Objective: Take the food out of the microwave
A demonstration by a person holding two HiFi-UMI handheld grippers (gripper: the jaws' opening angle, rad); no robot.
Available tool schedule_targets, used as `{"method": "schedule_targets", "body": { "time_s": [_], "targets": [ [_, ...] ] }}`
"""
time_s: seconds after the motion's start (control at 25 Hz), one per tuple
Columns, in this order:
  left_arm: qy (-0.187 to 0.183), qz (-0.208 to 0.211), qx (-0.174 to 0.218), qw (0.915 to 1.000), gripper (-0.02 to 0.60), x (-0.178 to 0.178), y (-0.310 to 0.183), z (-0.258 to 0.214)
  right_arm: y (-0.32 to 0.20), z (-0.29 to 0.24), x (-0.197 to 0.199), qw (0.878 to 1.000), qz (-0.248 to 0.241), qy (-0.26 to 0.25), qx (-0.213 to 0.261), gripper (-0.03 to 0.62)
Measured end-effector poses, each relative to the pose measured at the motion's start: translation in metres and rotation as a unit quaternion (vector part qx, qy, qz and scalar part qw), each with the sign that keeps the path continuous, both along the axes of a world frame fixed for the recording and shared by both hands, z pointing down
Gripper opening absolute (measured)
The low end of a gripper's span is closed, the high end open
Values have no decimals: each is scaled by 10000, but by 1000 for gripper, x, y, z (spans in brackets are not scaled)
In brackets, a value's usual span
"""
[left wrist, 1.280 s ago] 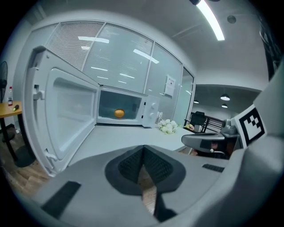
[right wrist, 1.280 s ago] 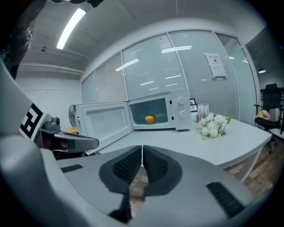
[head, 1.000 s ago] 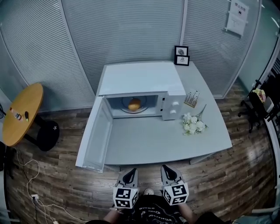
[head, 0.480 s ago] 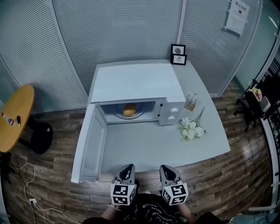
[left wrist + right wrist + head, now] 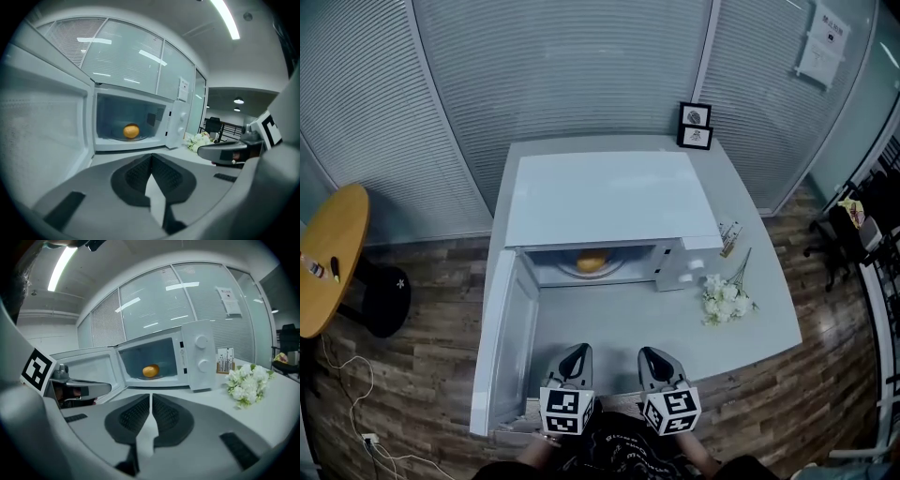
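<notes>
A white microwave [image 5: 609,202] stands on the grey table [image 5: 619,319] with its door [image 5: 508,337] swung wide to the left. Inside, an orange round food item [image 5: 592,262] [image 5: 131,131] [image 5: 150,371] rests on the glass turntable. My left gripper [image 5: 577,353] [image 5: 151,161] and right gripper [image 5: 651,354] [image 5: 150,401] hover side by side over the table's near edge, well short of the oven. Both point toward the cavity, jaws pressed together with nothing between them.
A white flower bunch [image 5: 724,298] [image 5: 246,383] lies right of the microwave, with a small card holder [image 5: 730,234] behind it. Two framed pictures [image 5: 695,125] stand at the table's back. A round wooden side table [image 5: 323,258] is far left, cables on the floor.
Both grippers have advanced from beyond the table's near edge to above it, closer to the open microwave. The head view has shifted forward with them. Jaws stayed shut.
</notes>
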State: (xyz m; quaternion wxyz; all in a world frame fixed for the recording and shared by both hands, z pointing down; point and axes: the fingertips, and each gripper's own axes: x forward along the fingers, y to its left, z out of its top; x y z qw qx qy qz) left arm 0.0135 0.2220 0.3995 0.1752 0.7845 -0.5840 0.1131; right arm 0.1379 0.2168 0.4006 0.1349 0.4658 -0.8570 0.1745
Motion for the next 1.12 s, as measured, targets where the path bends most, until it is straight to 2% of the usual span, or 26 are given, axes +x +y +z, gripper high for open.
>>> {"method": "schedule_targets", "body": {
  "time_s": [0.24, 0.36, 0.48, 0.56, 0.68, 0.8, 0.96, 1.12],
  "targets": [
    [-51, -20, -106, 9999, 8, -12, -26, 6, -30, -2, -25, 10000, 84, 7, 48, 6],
    [65, 88, 16, 9999, 8, -14, -31, -1, -41, -3, -38, 9999, 85, 40, 72, 8],
    [150, 13, 79, 9999, 8, -20, -39, -5, -54, -5, -52, 9999, -32, 76, 138, 14],
    [205, -50, 62, 9998, 8, -21, -41, -7, -62, -8, -60, 9998, -146, 33, 125, 116],
    [199, -161, 20, 9997, 8, -25, -41, -8, -77, -14, -69, 9996, -240, -73, 128, 153],
    [170, -305, -13, 9994, 8, -29, -43, -9, -92, -20, -78, 9992, -383, -90, 101, 250],
    [155, -432, -82, 9989, 8, -30, -44, -10, -109, -24, -89, 9987, -498, -36, 60, 284],
    [145, -501, -136, 9985, 8, -29, -45, -9, -128, -20, -99, 9990, -415, 160, 49, 325]
  ]
}}
